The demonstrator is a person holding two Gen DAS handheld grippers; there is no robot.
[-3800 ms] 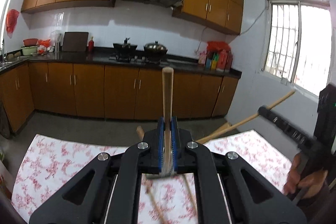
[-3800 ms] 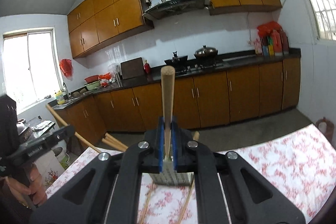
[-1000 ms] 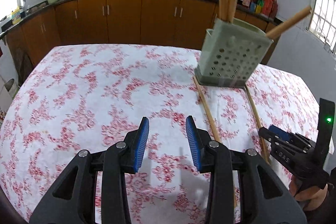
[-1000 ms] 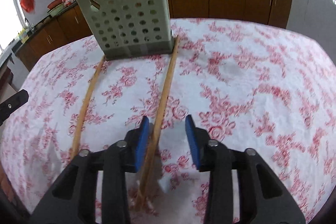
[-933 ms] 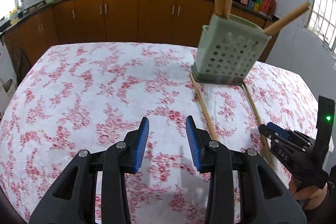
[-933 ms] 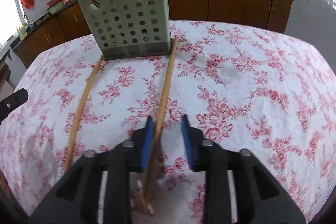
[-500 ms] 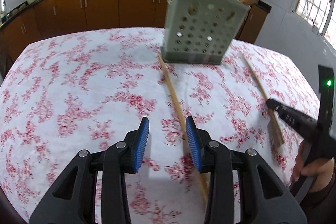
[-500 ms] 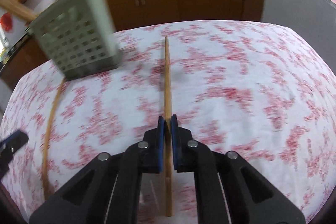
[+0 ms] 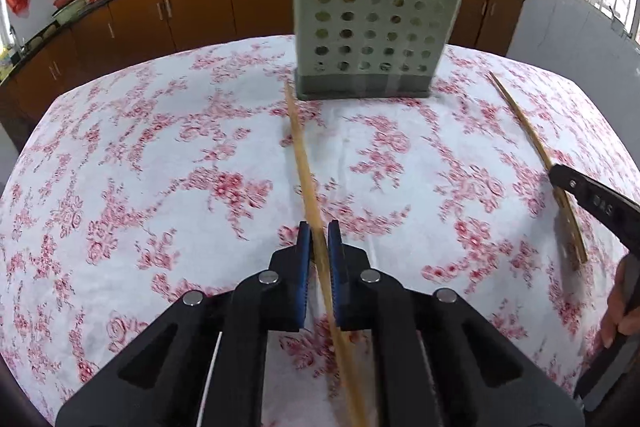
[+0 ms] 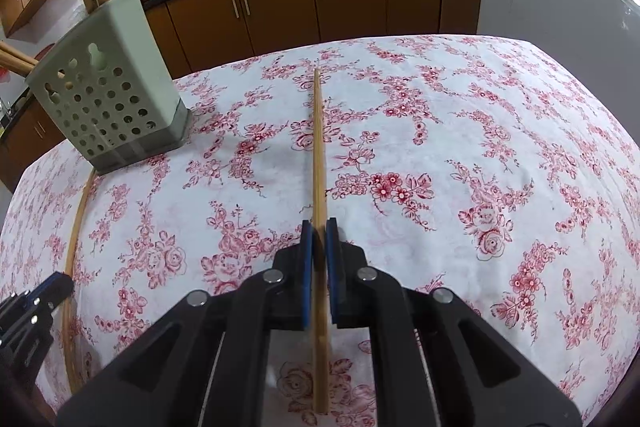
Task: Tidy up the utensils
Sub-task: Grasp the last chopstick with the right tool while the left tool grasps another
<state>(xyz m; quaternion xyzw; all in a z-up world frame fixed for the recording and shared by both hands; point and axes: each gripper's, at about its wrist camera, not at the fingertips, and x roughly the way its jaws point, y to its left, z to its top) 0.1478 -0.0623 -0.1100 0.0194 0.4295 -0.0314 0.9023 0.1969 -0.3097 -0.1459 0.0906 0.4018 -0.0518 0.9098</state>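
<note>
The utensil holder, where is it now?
The utensil holder stands on the table, straight ahead in the left wrist view and far left in the right wrist view, with sticks inside.

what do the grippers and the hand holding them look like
Both the left gripper and right gripper are matte black, with angular cut-outs, round silver bolts and ribbed blue pads. Bare fingers, no sleeve visible, grip the right one's handle.

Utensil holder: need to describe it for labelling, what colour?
Pale grey-green utensil holder, clearest in the left wrist view.
</note>
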